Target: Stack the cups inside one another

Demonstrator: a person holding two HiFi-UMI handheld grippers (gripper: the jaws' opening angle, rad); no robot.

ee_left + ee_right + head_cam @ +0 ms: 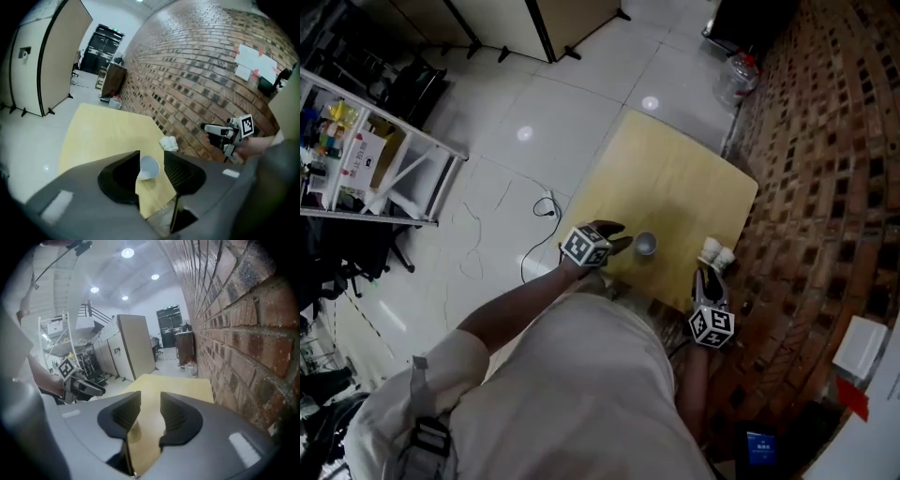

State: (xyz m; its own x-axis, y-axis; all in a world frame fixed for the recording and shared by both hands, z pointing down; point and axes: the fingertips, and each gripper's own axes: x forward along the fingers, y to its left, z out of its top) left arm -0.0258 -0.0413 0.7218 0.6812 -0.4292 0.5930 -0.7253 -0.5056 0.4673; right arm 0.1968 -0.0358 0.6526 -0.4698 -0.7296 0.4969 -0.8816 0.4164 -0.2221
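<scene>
Left hand-held gripper (152, 153), jaws apart, white cup (149, 168) just ahead, untouched

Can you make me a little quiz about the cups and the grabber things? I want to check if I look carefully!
1. True or false: the left gripper is squeezing the single white paper cup.
2. What is between the right gripper's jaws?
3. Where are the other white cups? A) on the pale yellow wooden table, beside the red brick wall; B) in the right gripper; C) stacked inside the single cup.

Key:
1. False. Its jaws stand apart and the cup lies on the table, untouched.
2. Nothing. They are open, with only table showing between them.
3. A.
</scene>
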